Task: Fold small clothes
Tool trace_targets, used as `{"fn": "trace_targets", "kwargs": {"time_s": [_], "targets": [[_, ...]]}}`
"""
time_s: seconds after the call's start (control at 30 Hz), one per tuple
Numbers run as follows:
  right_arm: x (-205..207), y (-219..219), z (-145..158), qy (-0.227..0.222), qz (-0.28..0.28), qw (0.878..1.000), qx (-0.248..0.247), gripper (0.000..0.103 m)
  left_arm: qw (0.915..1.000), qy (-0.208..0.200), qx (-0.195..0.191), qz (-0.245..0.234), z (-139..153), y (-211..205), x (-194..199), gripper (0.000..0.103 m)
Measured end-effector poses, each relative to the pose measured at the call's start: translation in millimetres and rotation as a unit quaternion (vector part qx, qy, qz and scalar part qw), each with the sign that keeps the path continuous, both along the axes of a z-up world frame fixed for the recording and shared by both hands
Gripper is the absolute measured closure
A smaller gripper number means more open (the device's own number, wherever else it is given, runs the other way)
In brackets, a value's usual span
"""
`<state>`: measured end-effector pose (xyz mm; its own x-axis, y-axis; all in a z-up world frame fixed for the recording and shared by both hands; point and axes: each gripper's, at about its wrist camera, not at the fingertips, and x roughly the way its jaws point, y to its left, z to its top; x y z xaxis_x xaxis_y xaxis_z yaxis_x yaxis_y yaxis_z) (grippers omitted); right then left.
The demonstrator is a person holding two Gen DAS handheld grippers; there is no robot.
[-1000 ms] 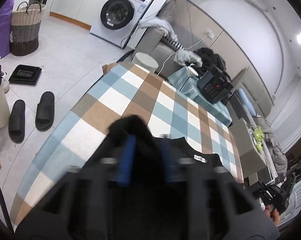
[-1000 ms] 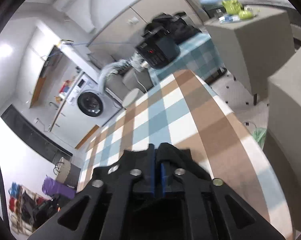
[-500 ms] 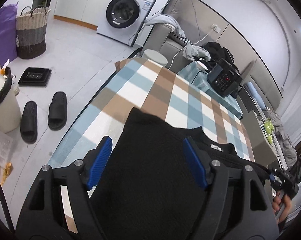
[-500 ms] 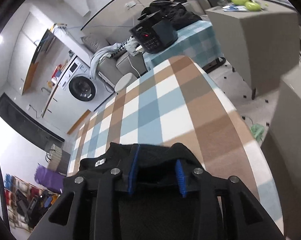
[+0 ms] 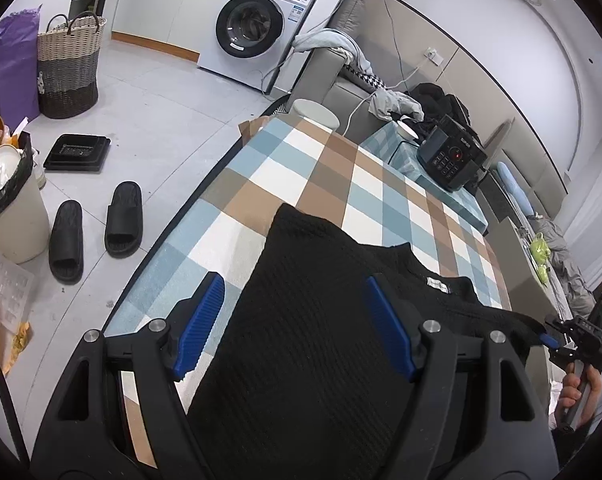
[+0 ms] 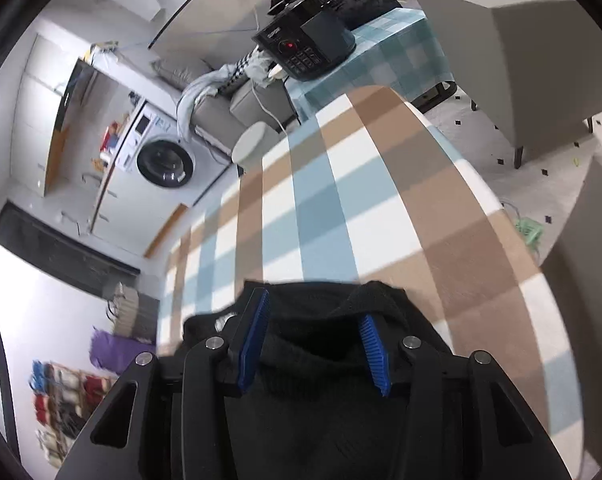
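Currently, a black knit garment is laid flat on the checked surface. The left tool is held open above it, blue pads clear of the cloth. The right tool is also open, its jaws having just been widening, with the garment's edge lying loose between them.

We see the scene from two fisheye cameras, each riding on a handheld gripper and tilted down along its fingers. The left one sits close over the black sweater at the near end of the checked table, facing its far end and the washing machine. The right one, seemingly rolled, looks the same way. Both share the sweater, table, washing machine and black device.
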<state>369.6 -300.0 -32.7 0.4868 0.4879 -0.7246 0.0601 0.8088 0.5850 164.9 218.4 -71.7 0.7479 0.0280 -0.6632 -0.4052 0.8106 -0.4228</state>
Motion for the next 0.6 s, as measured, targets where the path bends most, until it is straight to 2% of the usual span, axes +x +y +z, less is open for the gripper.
{"fn": "trace_targets", "kwargs": {"time_s": [0.03, 0.17, 0.27, 0.33, 0.53, 0.6], "targets": [[-5.4, -2.8, 0.9, 0.000, 0.003, 1.000, 0.010, 0.045, 1.0000, 0.001, -0.002, -0.002, -0.7, -1.2, -0.5, 0.032], [-23.5, -14.5, 8.9, -0.013, 0.004, 0.998, 0.058, 0.038, 0.9999, 0.002, -0.007, -0.007, -2.8, -6.5, -1.8, 0.032], [-32.2, -15.2, 21.8, -0.051, -0.001, 0.999, -0.005, 0.033, 0.9999, 0.003, -0.006, -0.008, -2.9, -9.0, 0.2, 0.032], [-30.9, -17.8, 15.9, -0.048, -0.009, 0.998, -0.029, 0.030, 0.9999, 0.007, -0.005, -0.009, -4.0, -9.3, 1.4, 0.032], [-17.5, -28.5, -25.7, -0.001, -0.035, 0.999, -0.041, 0.030, 0.9995, 0.032, 0.002, 0.004, -15.6, 0.5, 10.6, 0.032], [-14.9, -26.5, -33.3, -0.003, -0.031, 0.999, -0.043, 0.030, 0.9991, 0.041, 0.001, 0.008, -20.3, 5.9, 17.7, 0.032]]}}
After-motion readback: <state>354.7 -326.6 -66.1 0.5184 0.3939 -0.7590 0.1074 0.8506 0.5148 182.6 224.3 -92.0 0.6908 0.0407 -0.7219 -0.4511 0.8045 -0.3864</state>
